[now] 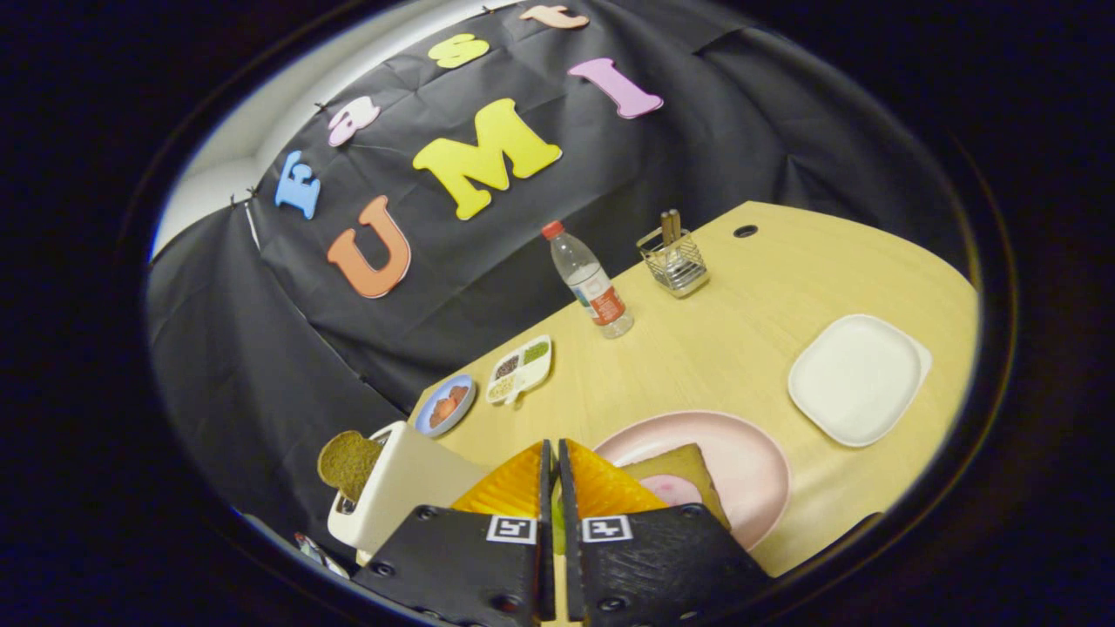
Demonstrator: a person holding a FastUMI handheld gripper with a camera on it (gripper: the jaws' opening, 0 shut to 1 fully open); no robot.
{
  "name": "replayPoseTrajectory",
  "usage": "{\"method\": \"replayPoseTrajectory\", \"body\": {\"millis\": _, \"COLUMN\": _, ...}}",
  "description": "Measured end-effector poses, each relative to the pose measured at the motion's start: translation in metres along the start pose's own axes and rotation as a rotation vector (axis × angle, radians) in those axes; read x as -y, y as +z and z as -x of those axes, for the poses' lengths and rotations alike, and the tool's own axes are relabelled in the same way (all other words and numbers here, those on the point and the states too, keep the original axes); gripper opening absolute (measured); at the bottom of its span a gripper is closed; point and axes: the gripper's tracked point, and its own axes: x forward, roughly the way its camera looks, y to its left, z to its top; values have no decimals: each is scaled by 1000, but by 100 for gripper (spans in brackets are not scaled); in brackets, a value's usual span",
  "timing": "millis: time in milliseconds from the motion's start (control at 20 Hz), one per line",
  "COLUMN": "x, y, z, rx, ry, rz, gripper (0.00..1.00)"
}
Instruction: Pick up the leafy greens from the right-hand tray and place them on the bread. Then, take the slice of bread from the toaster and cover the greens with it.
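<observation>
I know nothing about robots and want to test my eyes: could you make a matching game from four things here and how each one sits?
1 water bottle
2 white tray
3 dark bread slice
4 gripper

A sticking up from the toaster
B fingers closed on a sliver of leafy greens
C upright, red cap on
D lying flat beyond the pink plate

Pairs: 1-C, 2-D, 3-A, 4-B

Claw (pixel 555 475) fingers hide the near edge of the bread (pixel 688 475) and pink plate (pixel 749 470). Green sliver between them, too small to identify. Toaster (pixel 396 492) base cut off lower left.
</observation>
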Motion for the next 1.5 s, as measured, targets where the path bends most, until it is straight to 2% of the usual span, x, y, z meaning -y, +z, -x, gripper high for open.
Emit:
{"method": "replayPoseTrajectory", "body": {"millis": 100, "x": 10, "y": 5, "z": 0, "rx": 16, "ry": -29, "rz": 31, "gripper": 14}}
{"method": "replayPoseTrajectory", "body": {"millis": 250, "x": 24, "y": 4, "z": -2, "rx": 19, "ry": -80, "rz": 83, "gripper": 41}}
{"method": "replayPoseTrajectory", "body": {"millis": 450, "x": 30, "y": 8, "z": -1, "rx": 33, "ry": -106, "rz": 130, "gripper": 74}}
{"method": "replayPoseTrajectory", "body": {"millis": 500, "x": 32, "y": 11, "z": 2, "rx": 43, "ry": -112, "rz": 141, "gripper": 85}}
{"method": "replayPoseTrajectory", "body": {"millis": 700, "x": 38, "y": 27, "z": 11, "rx": 102, "ry": -139, "rz": 188, "gripper": 94}}
{"method": "replayPoseTrajectory", "body": {"millis": 950, "x": 23, "y": 43, "z": 35, "rx": 197, "ry": -117, "rz": 246, "gripper": 95}}
{"method": "replayPoseTrajectory", "body": {"millis": 1150, "x": -16, "y": 52, "z": 67, "rx": 317, "ry": -91, "rz": 353, "gripper": 96}}
{"method": "replayPoseTrajectory", "body": {"millis": 1400, "x": -99, "y": 7, "z": 69, "rx": 315, "ry": 30, "rz": 459, "gripper": 96}}
{"method": "replayPoseTrajectory", "body": {"millis": 1500, "x": -124, "y": -14, "z": 62, "rx": 290, "ry": 55, "rz": 478, "gripper": 96}}
